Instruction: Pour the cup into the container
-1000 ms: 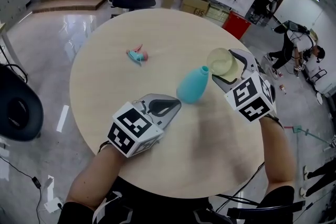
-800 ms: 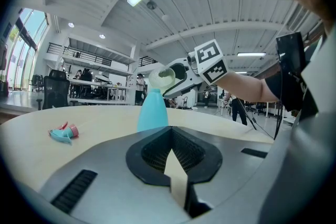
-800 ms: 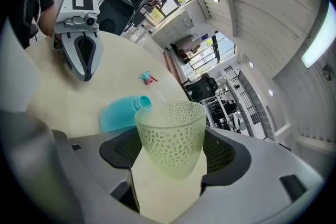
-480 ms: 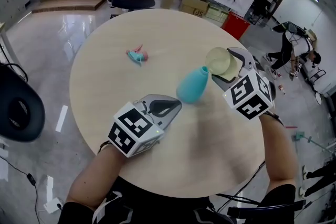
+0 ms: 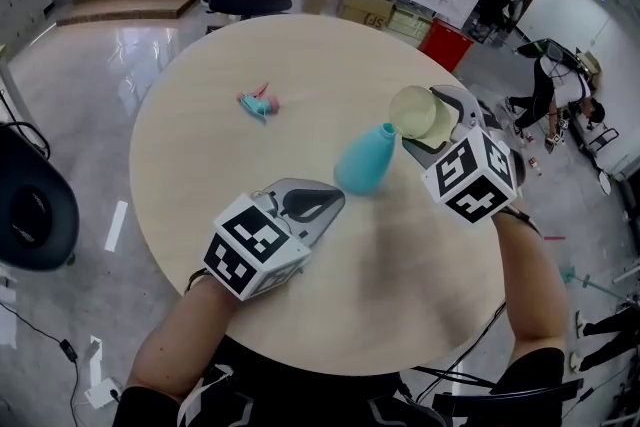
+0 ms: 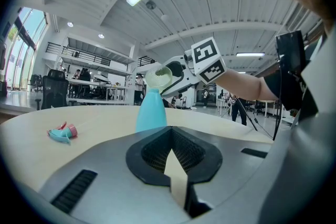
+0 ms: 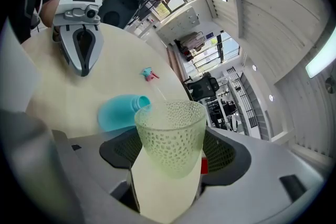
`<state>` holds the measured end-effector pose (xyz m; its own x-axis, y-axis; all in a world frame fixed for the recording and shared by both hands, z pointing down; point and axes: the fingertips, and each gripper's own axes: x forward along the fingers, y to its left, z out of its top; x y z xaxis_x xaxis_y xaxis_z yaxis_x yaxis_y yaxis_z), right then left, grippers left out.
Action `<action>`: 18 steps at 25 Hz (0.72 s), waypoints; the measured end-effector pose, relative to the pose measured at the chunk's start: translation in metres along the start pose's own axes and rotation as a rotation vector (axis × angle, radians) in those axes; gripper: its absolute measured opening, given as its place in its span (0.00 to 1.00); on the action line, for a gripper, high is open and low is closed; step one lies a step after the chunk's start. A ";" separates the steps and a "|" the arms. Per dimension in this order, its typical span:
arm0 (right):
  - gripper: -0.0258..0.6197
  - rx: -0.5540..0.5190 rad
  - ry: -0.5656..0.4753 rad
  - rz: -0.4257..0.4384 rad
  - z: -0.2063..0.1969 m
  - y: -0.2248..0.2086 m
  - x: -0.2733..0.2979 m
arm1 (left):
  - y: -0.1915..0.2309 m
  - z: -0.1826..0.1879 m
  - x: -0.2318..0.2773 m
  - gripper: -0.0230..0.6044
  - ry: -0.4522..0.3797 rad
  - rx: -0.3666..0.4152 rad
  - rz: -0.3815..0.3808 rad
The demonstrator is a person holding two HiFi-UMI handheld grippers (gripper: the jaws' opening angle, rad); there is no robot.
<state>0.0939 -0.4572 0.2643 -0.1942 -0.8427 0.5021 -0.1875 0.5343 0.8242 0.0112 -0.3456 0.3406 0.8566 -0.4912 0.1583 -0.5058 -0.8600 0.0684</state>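
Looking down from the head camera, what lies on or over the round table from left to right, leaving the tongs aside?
small teal-and-pink piece → teal bottle → pale green cup

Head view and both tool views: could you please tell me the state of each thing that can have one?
Cup: gripped by the right tool, tipped, rim at the container's mouth.
Blue container: upright on the table, mouth uncapped.
Right tool: closed on the cup.
Left tool: jaws together, empty.
Small teal and pink piece: lying on its side, apart from the rest.
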 end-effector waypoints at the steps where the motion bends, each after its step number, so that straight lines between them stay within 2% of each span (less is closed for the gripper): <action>1: 0.61 -0.004 0.002 -0.002 0.000 0.000 0.000 | 0.000 0.000 0.000 0.03 0.000 0.000 0.000; 18: 0.61 -0.050 0.017 -0.021 0.007 -0.001 0.002 | 0.002 0.000 -0.002 0.03 0.000 -0.001 0.000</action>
<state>0.0875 -0.4589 0.2623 -0.1742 -0.8550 0.4885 -0.1430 0.5128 0.8465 0.0084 -0.3459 0.3401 0.8566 -0.4911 0.1587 -0.5058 -0.8599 0.0689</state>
